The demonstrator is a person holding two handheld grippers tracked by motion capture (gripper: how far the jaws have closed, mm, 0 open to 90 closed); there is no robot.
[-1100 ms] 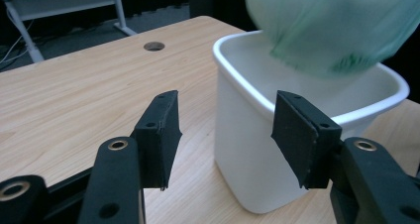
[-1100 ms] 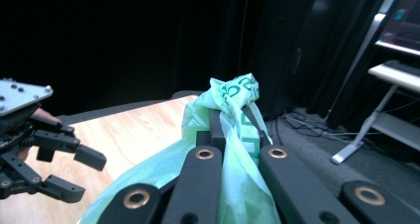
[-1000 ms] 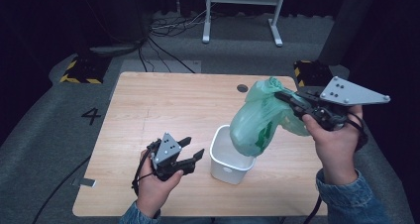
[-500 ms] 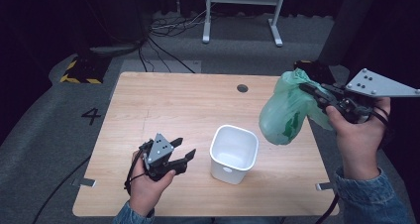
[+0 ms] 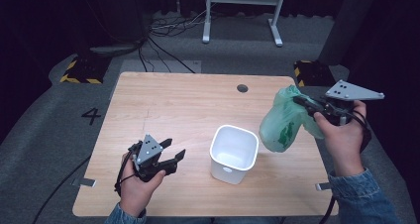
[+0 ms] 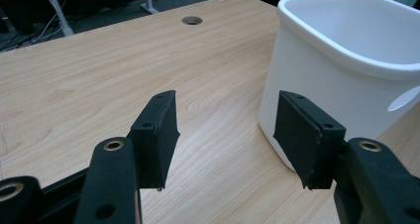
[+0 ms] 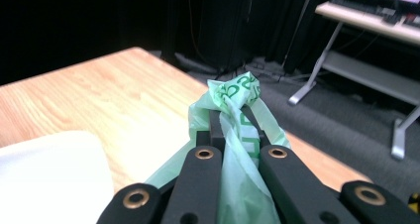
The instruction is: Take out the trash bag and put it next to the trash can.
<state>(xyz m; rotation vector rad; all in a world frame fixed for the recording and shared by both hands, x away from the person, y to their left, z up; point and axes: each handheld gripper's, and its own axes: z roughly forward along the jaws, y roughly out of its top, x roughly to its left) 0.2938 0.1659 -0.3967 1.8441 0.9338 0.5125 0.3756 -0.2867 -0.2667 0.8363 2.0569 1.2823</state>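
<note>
High view first: my right gripper (image 5: 303, 103) is up off the right edge of the table (image 5: 168, 110), and its fingers are pinched tight on the bunched neck of a green plastic bag (image 5: 280, 125). That bag hangs in the air, puffed out, down and to the left of the fingers, just right of the white bin (image 5: 234, 153) and apart from it. The bin stands upright on the table, near the near edge, a little right of centre, mouth open. My left gripper (image 5: 171, 152) sits low over the near left part of the table, pointing right toward the bin, fingers spread apart with nothing between them. From the left gripper view, both black fingers (image 6: 157, 135) stand wide, bare wood between them, and the bin's white wall (image 6: 317, 60) rises just beyond the right-hand finger, close to it; I cannot tell whether they touch. A round cable hole (image 6: 191, 20) shows in the table farther off. From the right gripper view, the two fingers (image 7: 216, 127) are closed together, green film crumpled out past their tips (image 7: 237, 92) and spilling down between the arms, with the bin's pale rim (image 7: 49, 169) low at the left. On the floor to the left of the table there is a painted number 4 (image 5: 92, 116).
</note>
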